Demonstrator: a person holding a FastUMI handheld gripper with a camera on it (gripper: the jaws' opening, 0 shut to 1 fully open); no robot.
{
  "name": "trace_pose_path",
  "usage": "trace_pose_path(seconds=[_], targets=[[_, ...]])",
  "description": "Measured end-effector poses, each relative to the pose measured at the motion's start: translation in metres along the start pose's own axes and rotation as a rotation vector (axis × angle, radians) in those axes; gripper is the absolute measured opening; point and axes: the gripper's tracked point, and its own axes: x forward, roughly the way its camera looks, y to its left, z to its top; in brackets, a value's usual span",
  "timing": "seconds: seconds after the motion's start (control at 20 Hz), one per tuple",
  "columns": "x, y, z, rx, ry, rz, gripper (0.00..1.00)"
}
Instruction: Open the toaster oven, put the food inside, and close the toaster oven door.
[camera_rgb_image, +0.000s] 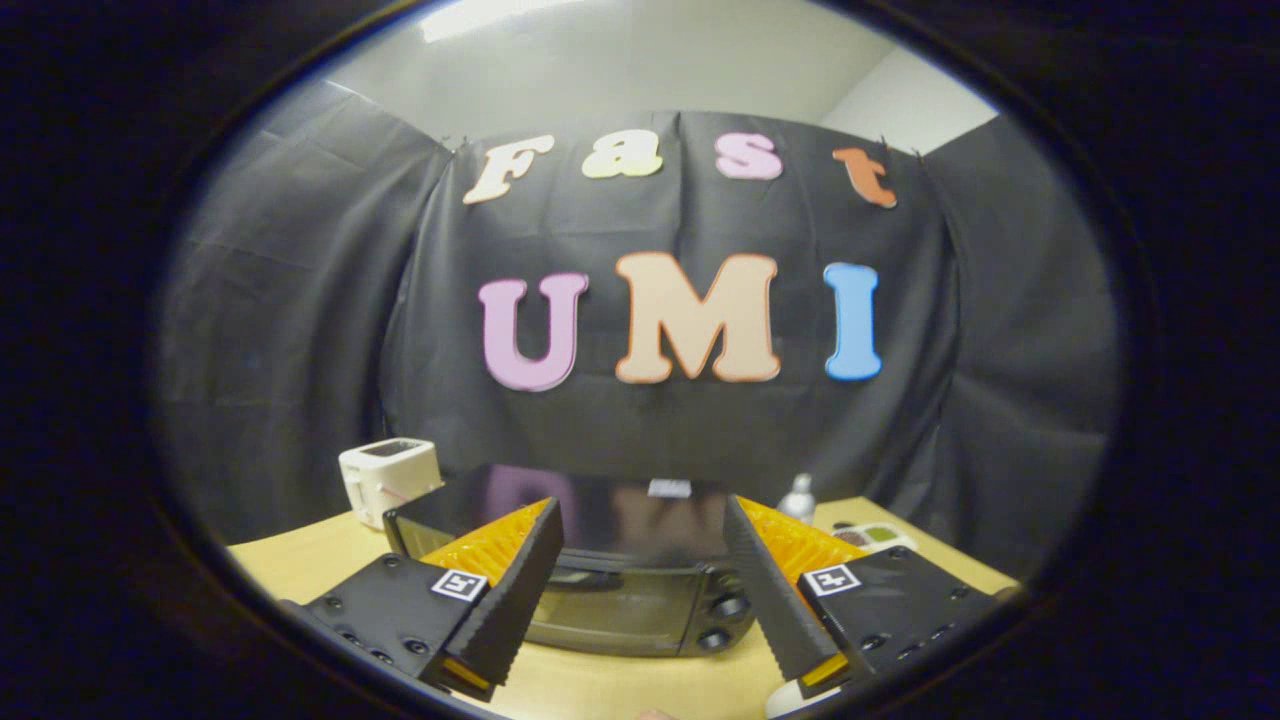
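Note:
A black toaster oven (600, 560) stands on the light wooden table (300, 560), just ahead of my fingers. Its glass door (610, 605) is closed, with the handle across its top and two round knobs (725, 620) on its right side. My gripper (640, 590) hangs above the table in front of the oven, open wide, with nothing between the fingers. The oven's front shows in the gap between them. A bit of something white (795, 700) peeks out under the right finger; I cannot tell what it is.
A white toaster (388, 480) sits behind the oven to its left. A small grey-white bottle (797, 498) and a shallow dish with brown and green contents (870, 537) stand to the oven's right. Black cloth walls close the booth behind the table.

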Motion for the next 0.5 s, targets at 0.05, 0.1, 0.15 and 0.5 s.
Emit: trace_pose_path(seconds=[0.05, 0.1, 0.15, 0.5], targets=[[-0.005, -0.008, 0.018, 0.004, -0.021, -0.001, 0.97], [-0.009, -0.021, 0.035, 0.006, -0.044, -0.009, 0.97], [-0.014, -0.034, 0.051, 0.001, -0.062, -0.019, 0.97], [-0.046, -0.122, 0.113, -0.072, -0.172, -0.155, 0.97]])
